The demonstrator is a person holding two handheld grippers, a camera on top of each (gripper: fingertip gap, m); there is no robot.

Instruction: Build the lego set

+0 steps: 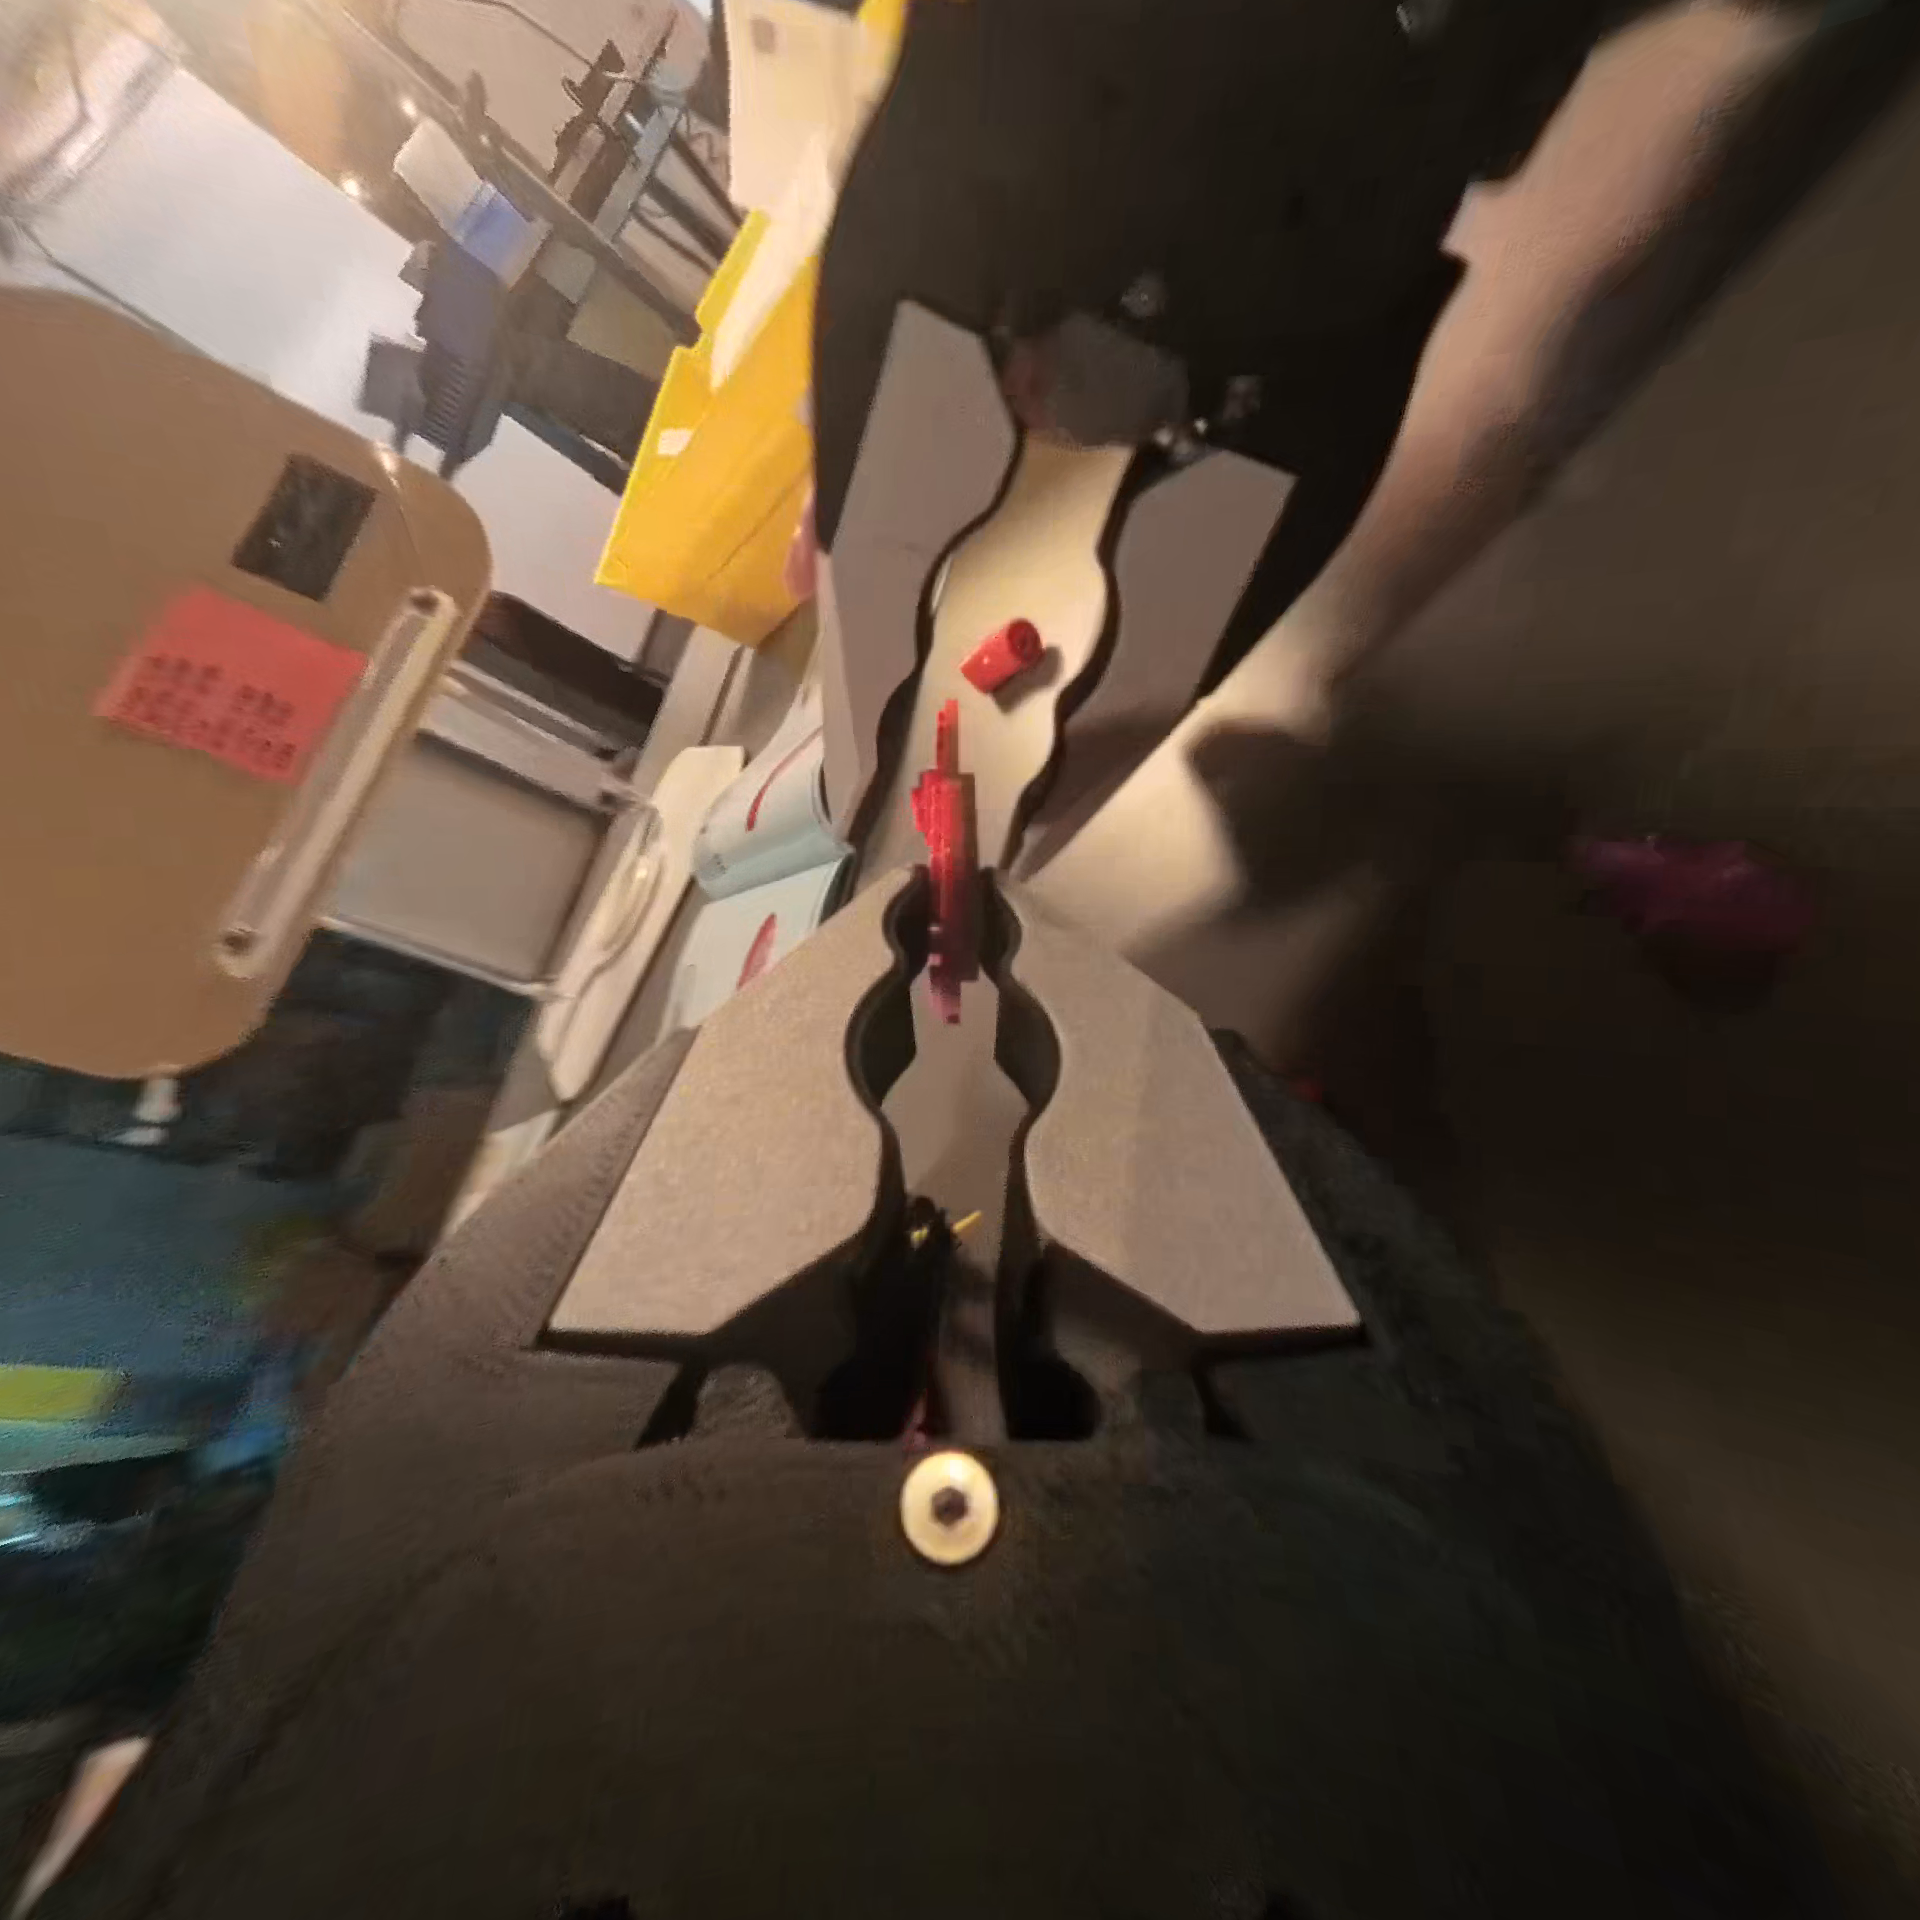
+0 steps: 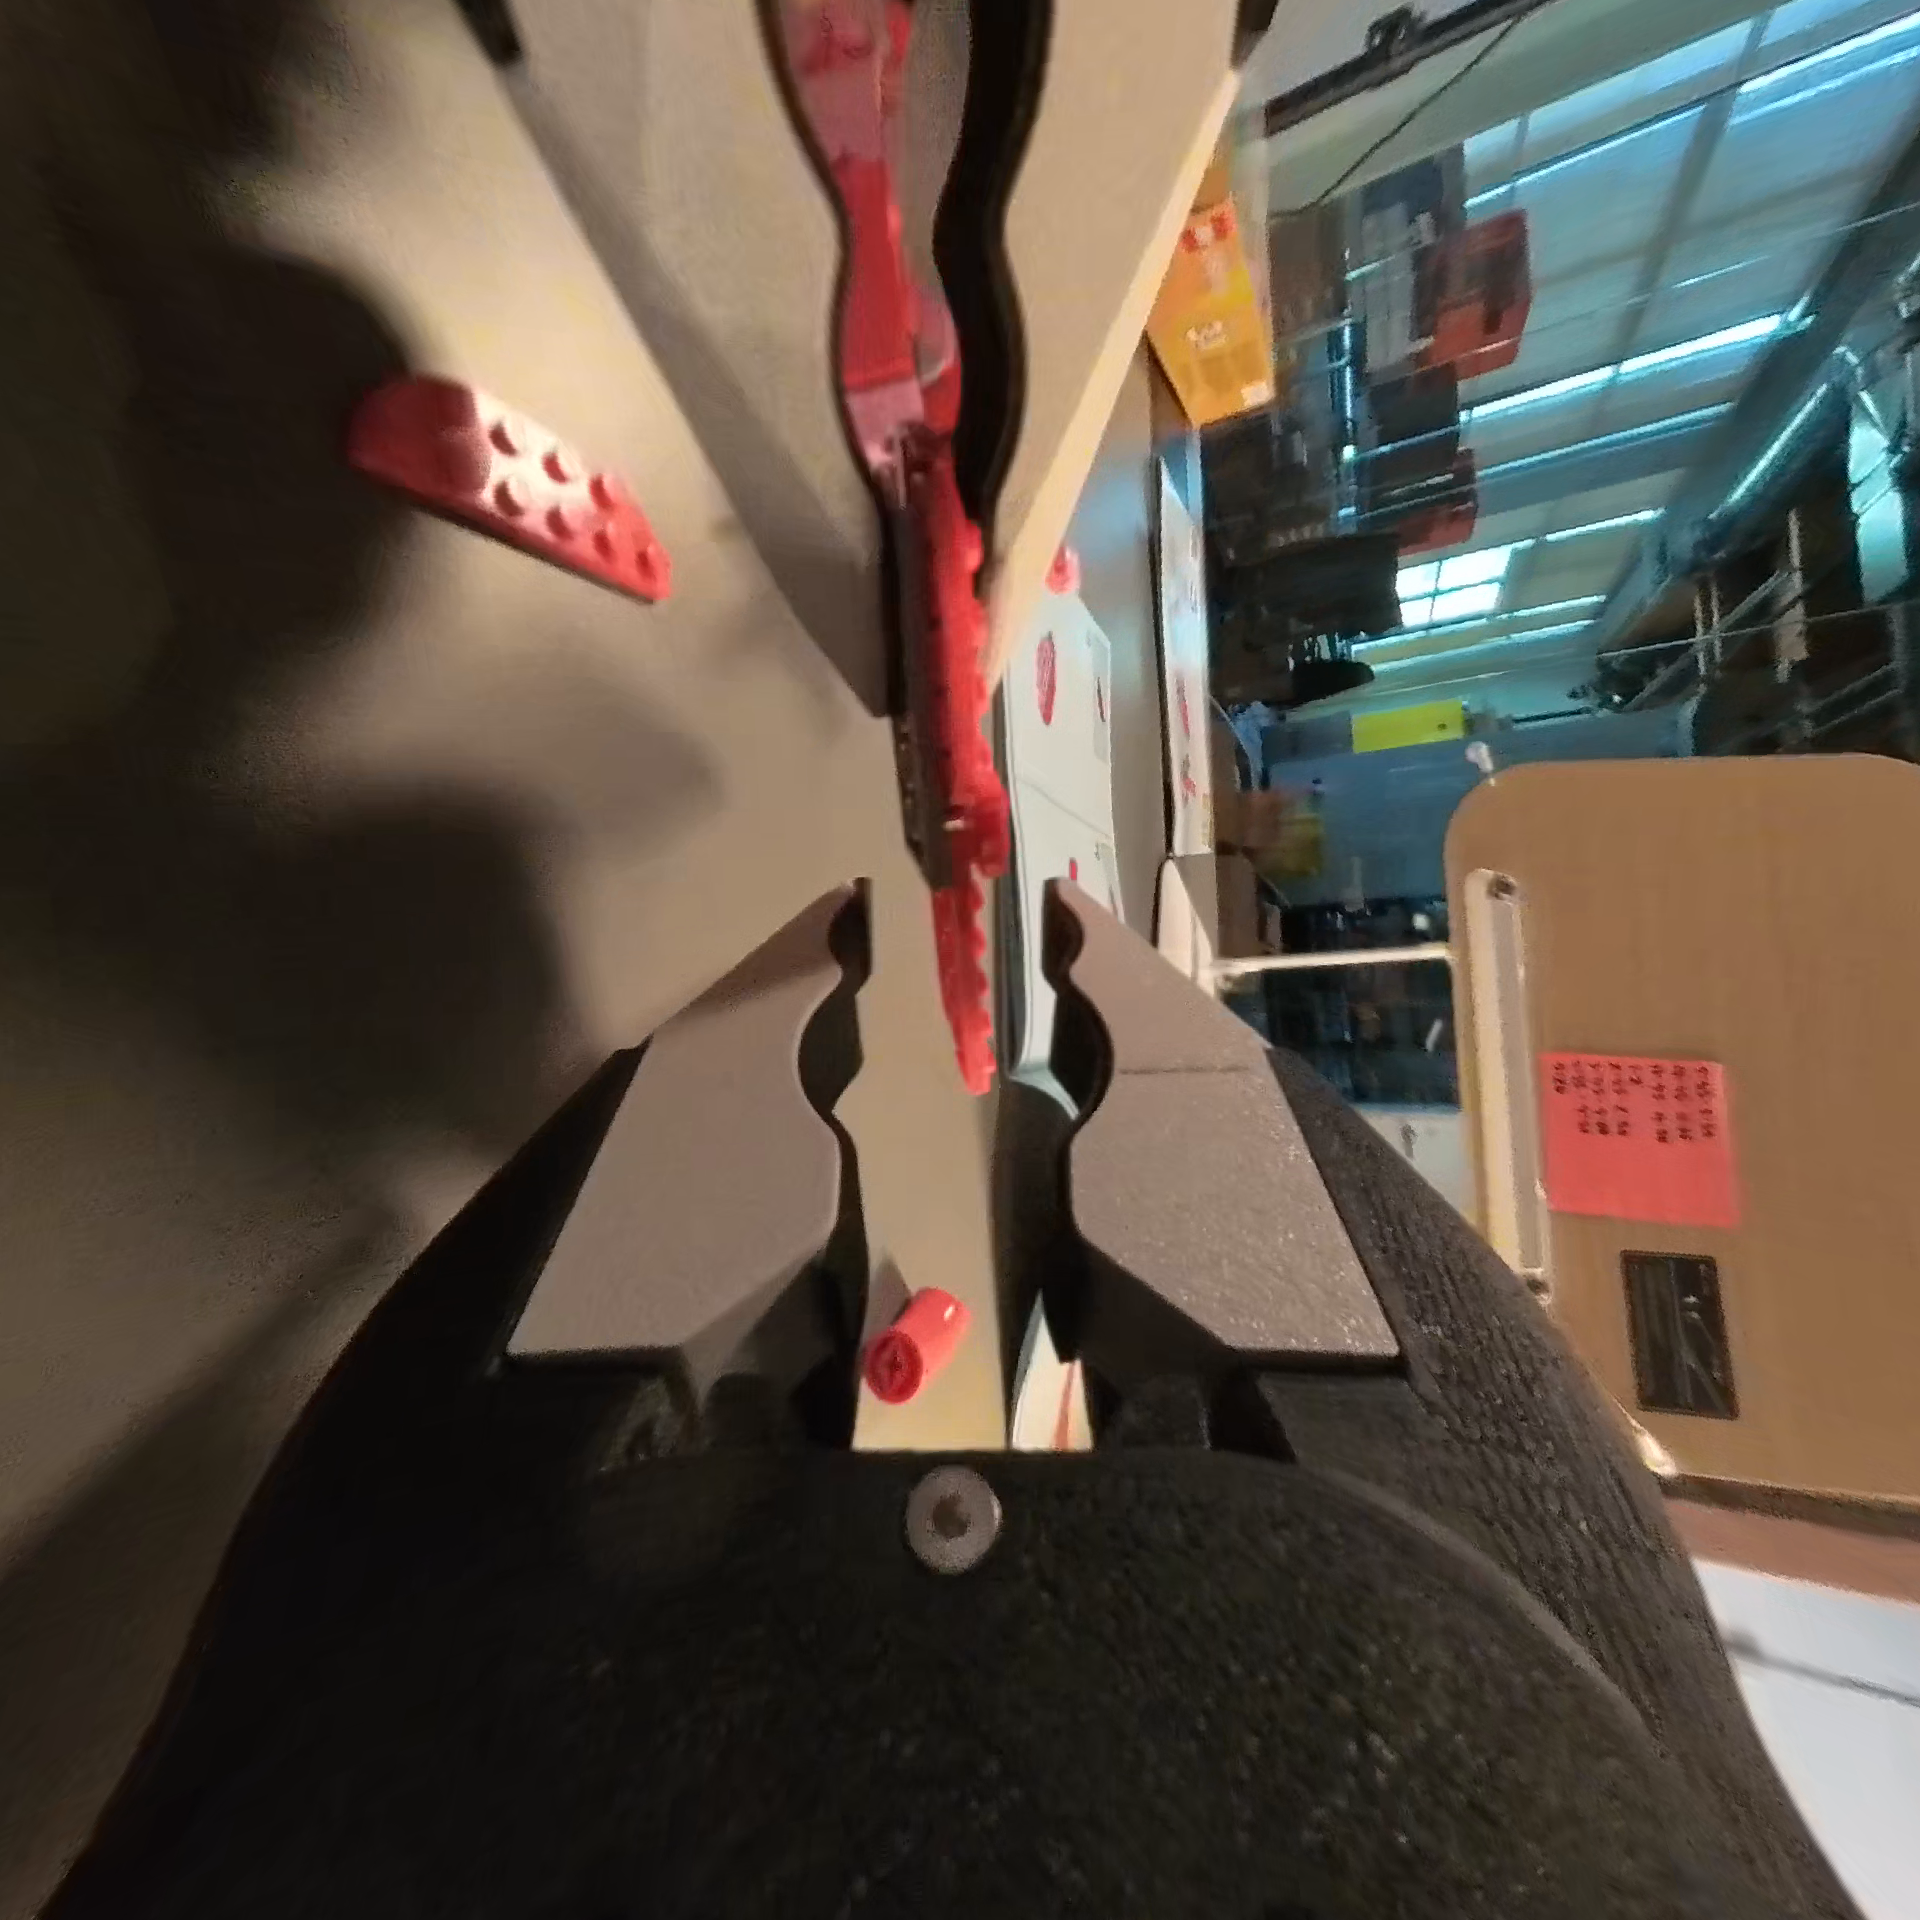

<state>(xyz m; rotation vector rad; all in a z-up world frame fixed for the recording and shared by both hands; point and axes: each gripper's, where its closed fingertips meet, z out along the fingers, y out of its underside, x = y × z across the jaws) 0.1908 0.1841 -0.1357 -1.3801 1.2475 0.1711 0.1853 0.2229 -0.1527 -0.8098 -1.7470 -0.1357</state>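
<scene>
Left wrist view shows your left gripper point(image 1: 951, 914) pinching a red stud plate assembly point(image 1: 948, 831) edge-on, both pads pressed against it. The plate's far end reaches between the spread fingers of your right gripper point(image 2: 951, 894), which do not touch it. On the table point(image 2: 623, 852), a red wedge plate point(image 2: 509, 488) lies well aside, and a small red cylinder point(image 1: 1006, 652) just beside the plate.
</scene>
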